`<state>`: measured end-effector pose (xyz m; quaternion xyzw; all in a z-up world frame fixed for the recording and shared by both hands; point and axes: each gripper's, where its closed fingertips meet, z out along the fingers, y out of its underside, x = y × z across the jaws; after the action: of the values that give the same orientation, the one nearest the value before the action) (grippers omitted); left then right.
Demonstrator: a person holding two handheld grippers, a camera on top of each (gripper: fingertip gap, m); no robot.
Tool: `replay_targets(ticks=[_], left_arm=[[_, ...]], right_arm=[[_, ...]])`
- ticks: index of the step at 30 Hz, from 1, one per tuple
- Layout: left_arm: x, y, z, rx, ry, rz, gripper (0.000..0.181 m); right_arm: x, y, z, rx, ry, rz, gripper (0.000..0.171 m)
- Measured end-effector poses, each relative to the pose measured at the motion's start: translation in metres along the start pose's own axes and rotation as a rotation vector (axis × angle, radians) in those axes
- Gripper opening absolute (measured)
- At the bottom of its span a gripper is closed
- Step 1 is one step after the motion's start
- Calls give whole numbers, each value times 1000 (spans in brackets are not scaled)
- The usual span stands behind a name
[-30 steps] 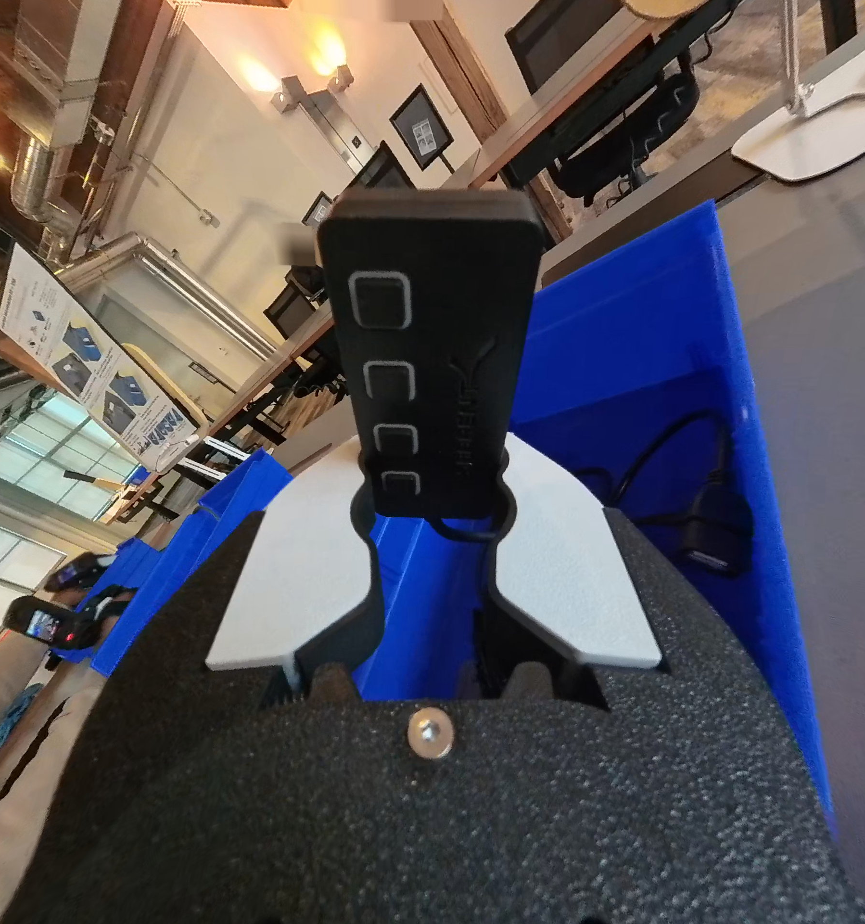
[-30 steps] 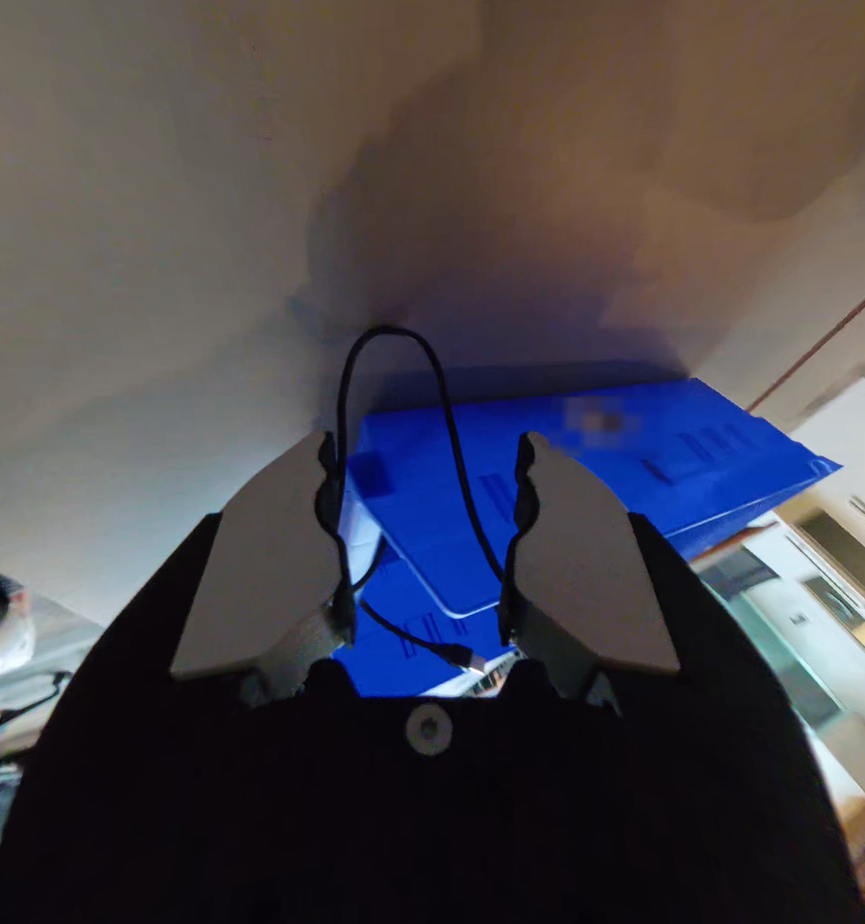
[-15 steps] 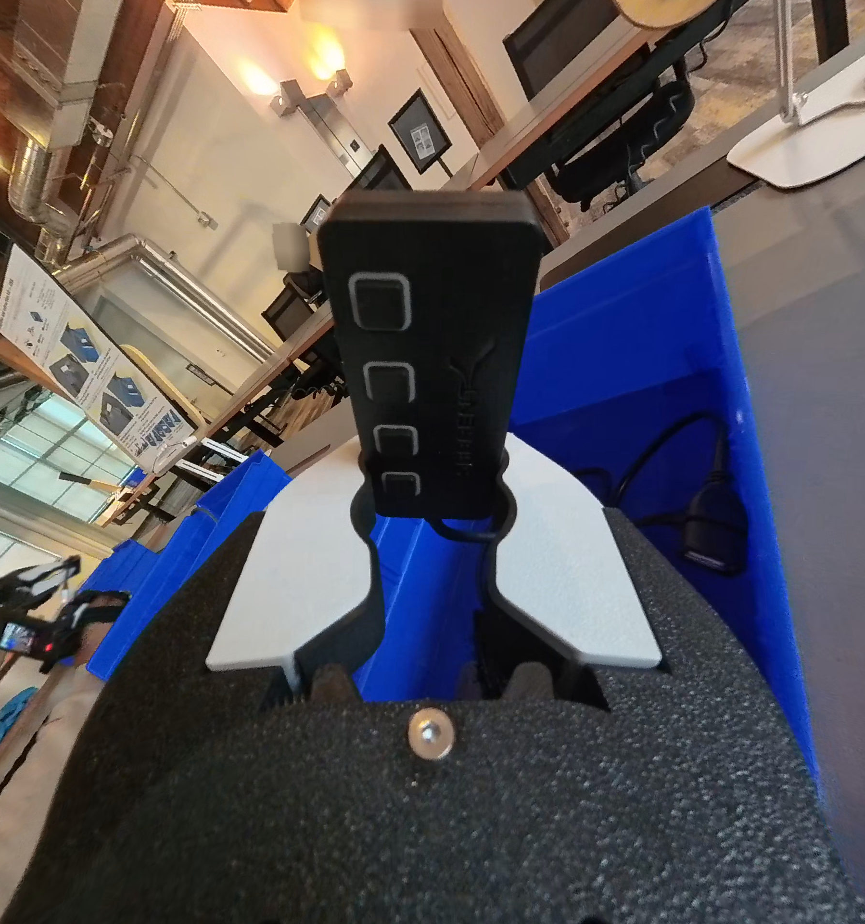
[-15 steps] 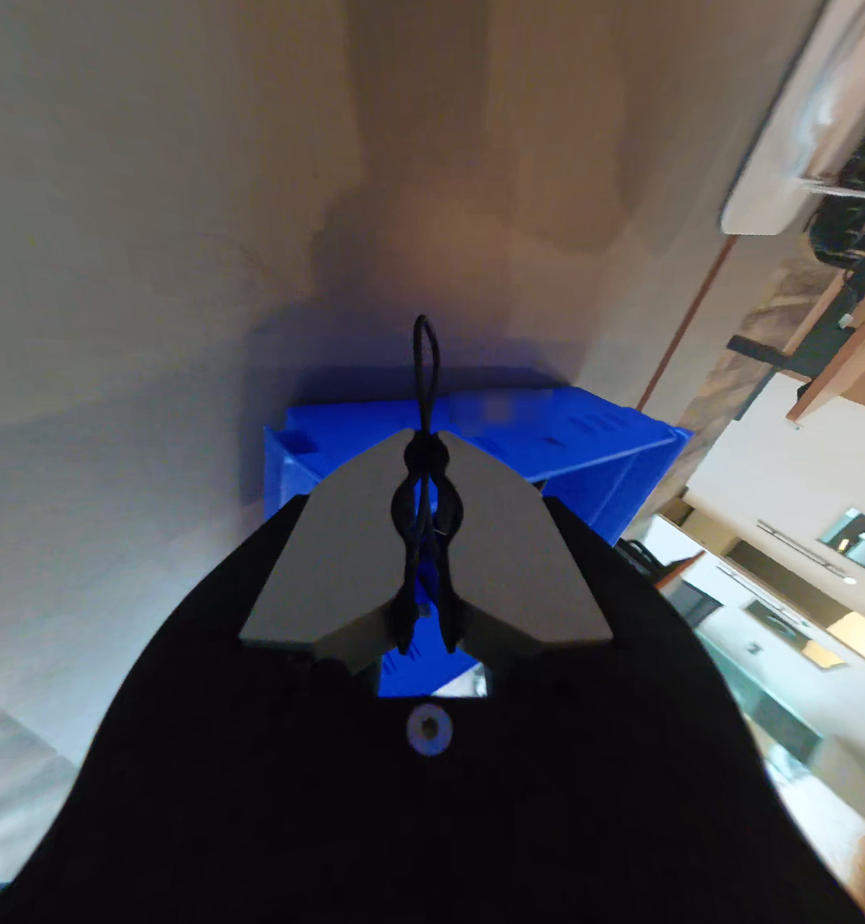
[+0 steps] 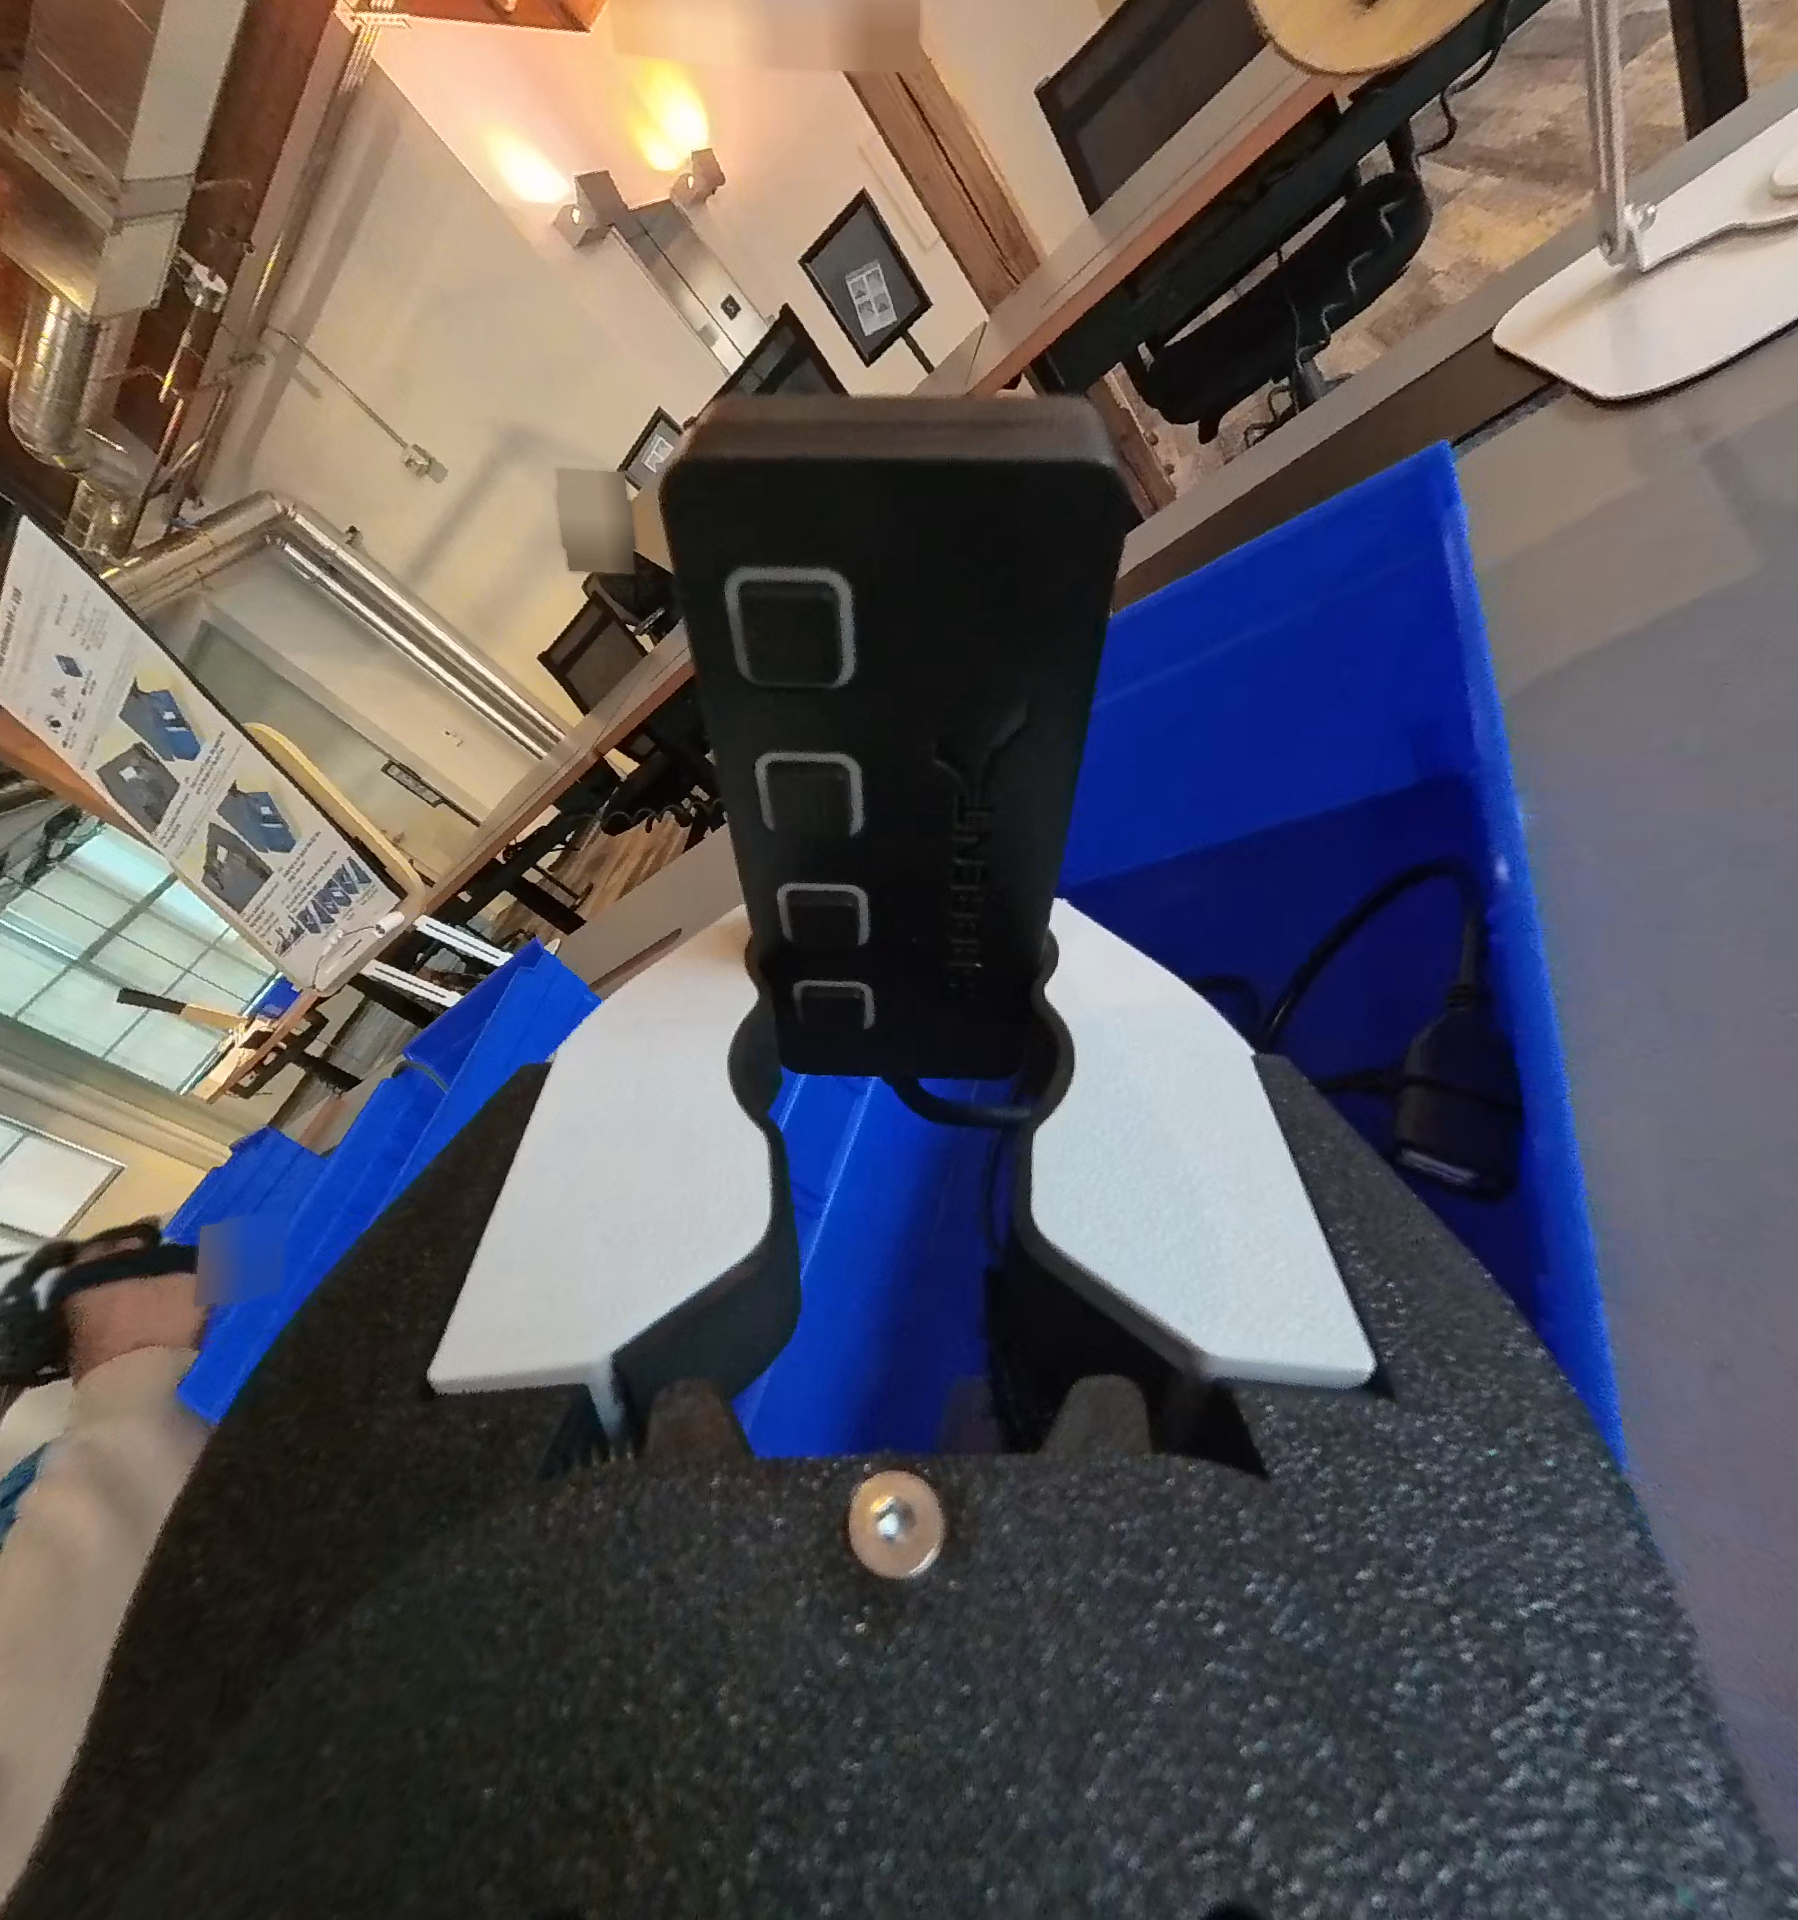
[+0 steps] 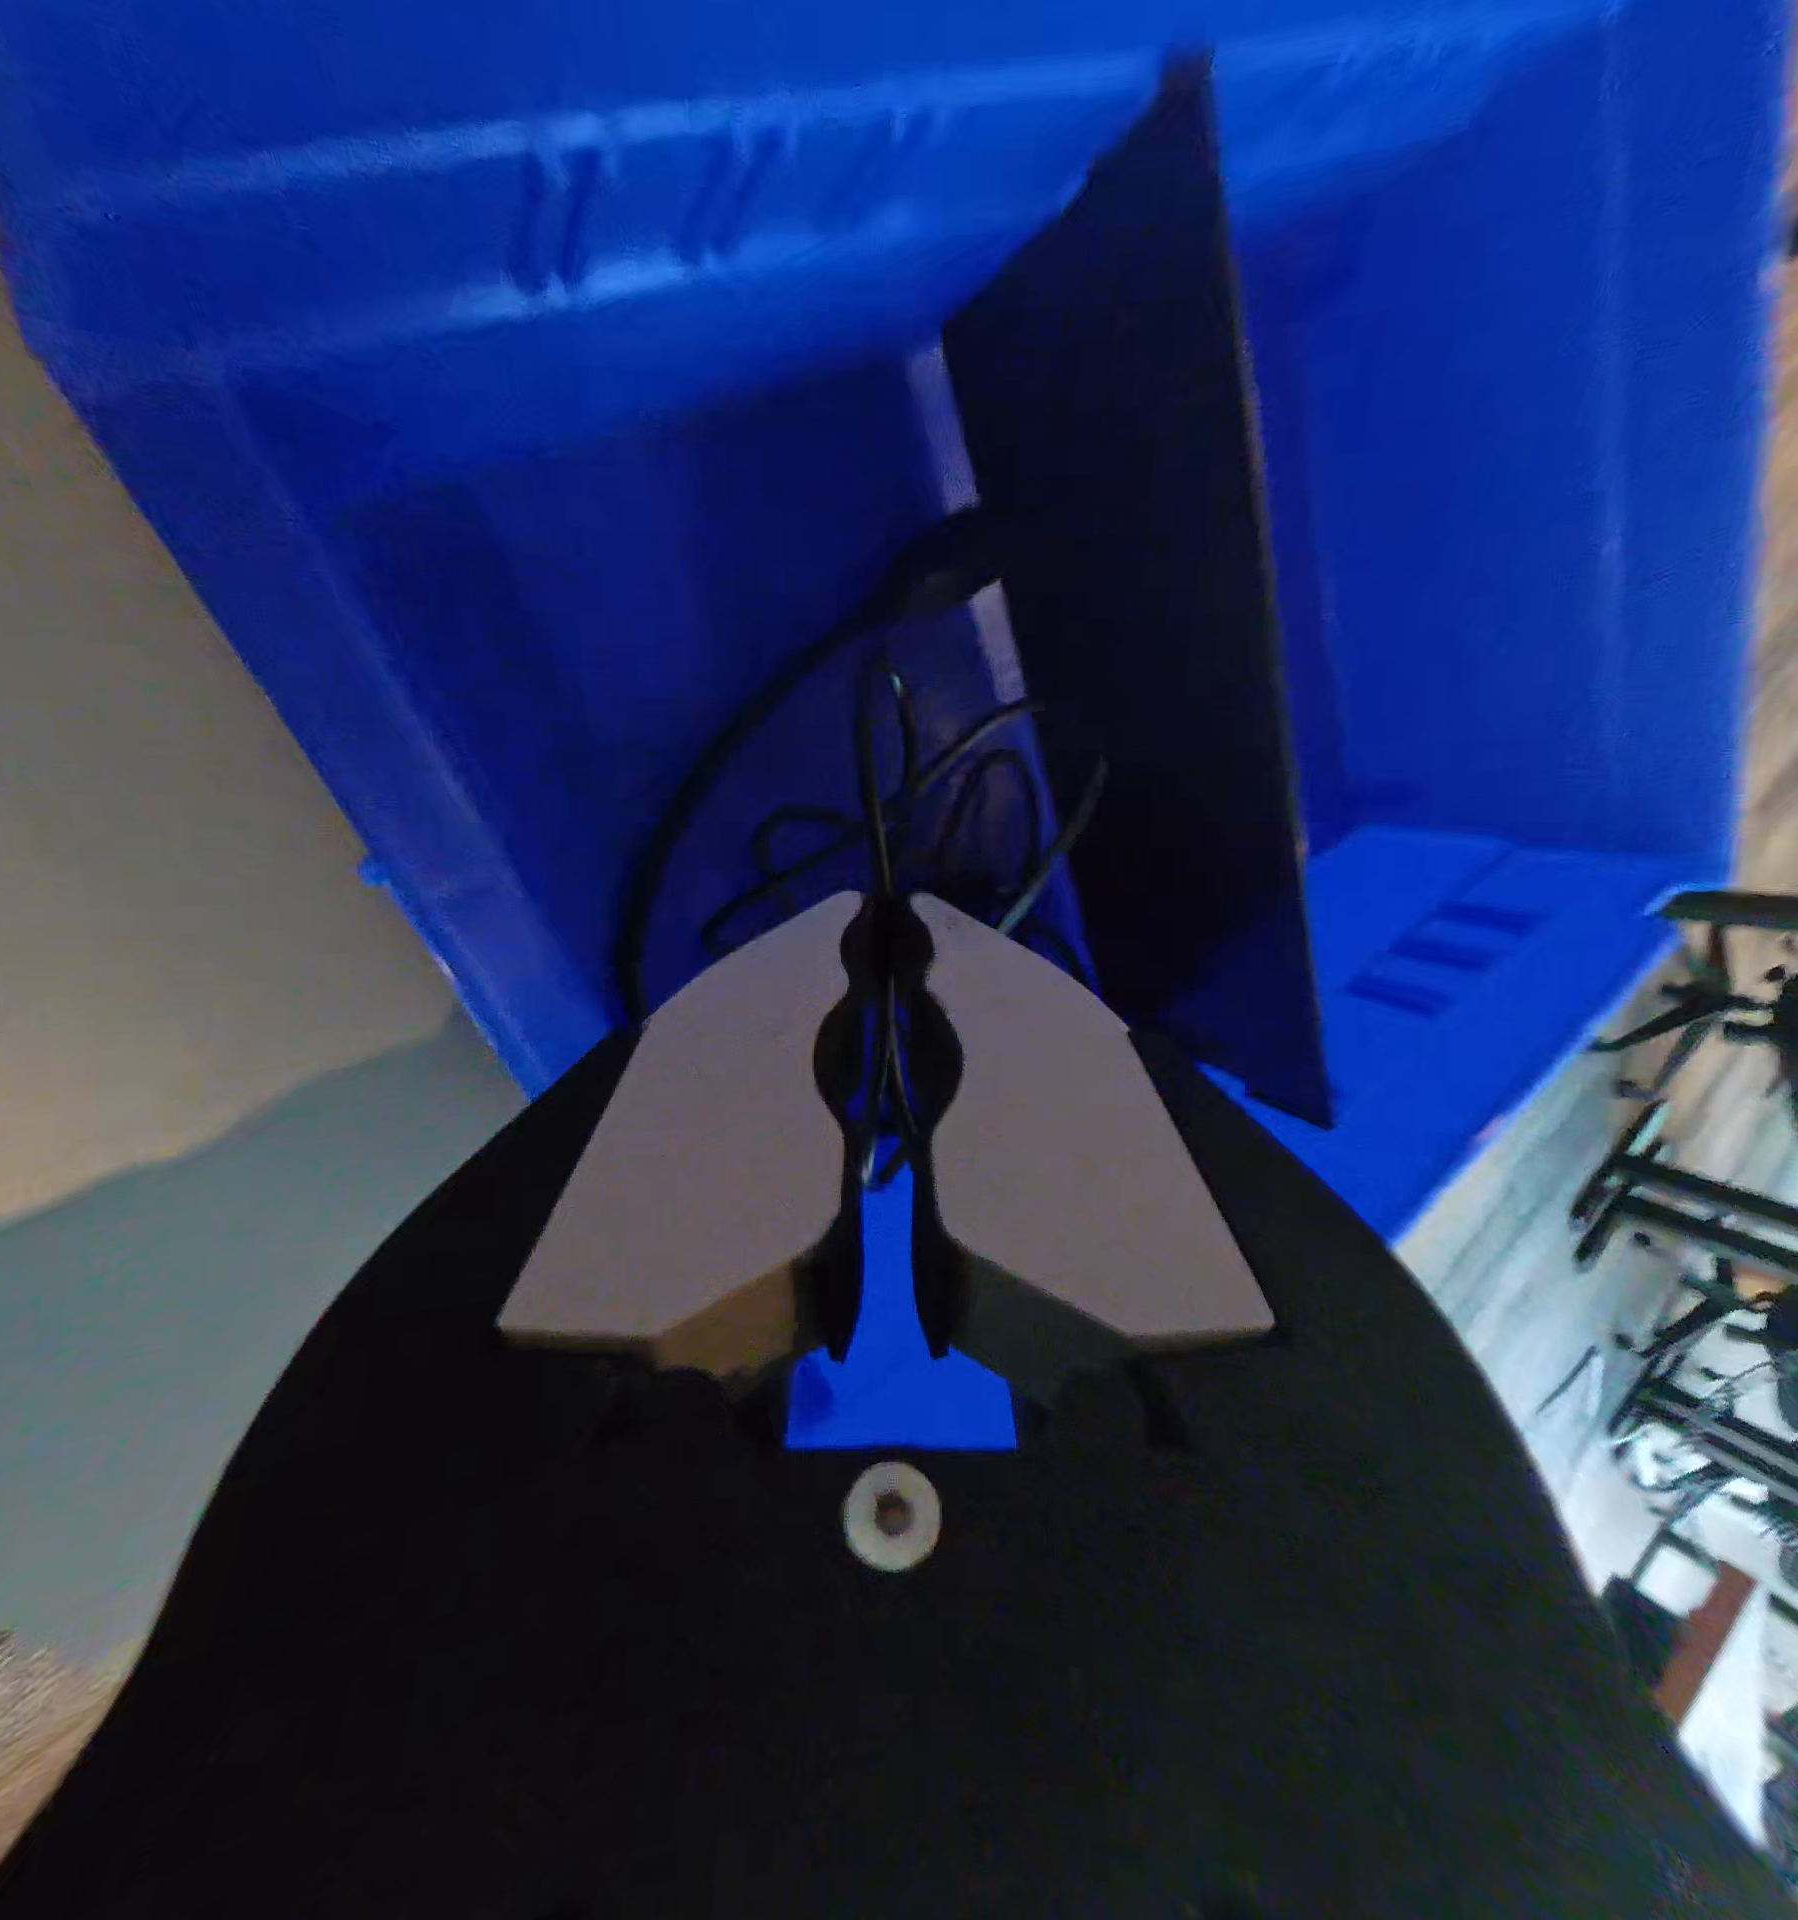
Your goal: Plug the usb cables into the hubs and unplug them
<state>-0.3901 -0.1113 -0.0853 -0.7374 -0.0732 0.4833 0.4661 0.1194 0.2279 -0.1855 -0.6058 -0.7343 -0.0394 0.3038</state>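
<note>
Grey worktop carries a blue bin, open side up, w/ a black cable lying inside. A white flat lamp base sits farther back, well apart from bin.

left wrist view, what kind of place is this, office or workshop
Most likely an open-plan office or lab in a converted industrial building: rows of desks with monitors and office chairs, exposed metal ducts overhead, and blue bins on the table.

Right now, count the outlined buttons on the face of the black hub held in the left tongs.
4. They run in one column down the hub: top, second, third, and lowest, level with the left tongs' tips. None looks hidden.
</note>
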Motion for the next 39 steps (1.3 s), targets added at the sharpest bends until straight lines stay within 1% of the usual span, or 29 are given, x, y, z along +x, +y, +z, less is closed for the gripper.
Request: replay_targets(ticks=[2, 3, 4, 5, 9, 13, 15, 19, 26, 28, 30, 34, 36, 39], left_arm=[[1, -1, 0, 1, 2, 3, 44], [2, -1, 0, 1, 3, 6, 44], [3, -1, 0, 0, 4, 9, 44], [3, -1, 0, -3, 5, 11, 44], [6, 0, 2, -2, 17, 1, 44], [6, 1, 2, -4, 20, 1, 44], [5, 1, 2, -3, 19, -2, 44], [4, 0, 1, -1, 19, -6, 44], [4, 0, 1, -1, 20, -6, 44], [4, 0, 1, -3, 22, -6, 44], [4, 0, 0, -8, 26, -6, 44], [3, 1, 0, -13, 38, -17, 44], [2, 2, -1, -15, 53, -39, 44], [1, 4, -2, -13, 81, -92, 44]], right_arm=[[-3, 10, 9, -31, -15, 44, 3], [-3, 12, 11, -32, -16, 67, 8], [-4, 12, 10, -27, -28, 88, 17], [-3, 12, 9, -21, -34, 107, 26], [2, 5, -5, 35, -29, 164, 39], [7, -5, -21, 103, -21, 213, 59], [9, -13, -31, 153, -21, 241, 64], [12, -24, -50, 227, -10, 270, 66], [6, -31, -65, 231, 4, 242, 69], [4, -34, -66, 219, 12, 241, 74], [2, -39, -69, 215, 27, 254, 85], [-4, -59, -78, 245, 74, 323, 102], [-7, -75, -84, 296, 104, 362, 106], [-13, -110, -93, 439, 124, 443, 107]])
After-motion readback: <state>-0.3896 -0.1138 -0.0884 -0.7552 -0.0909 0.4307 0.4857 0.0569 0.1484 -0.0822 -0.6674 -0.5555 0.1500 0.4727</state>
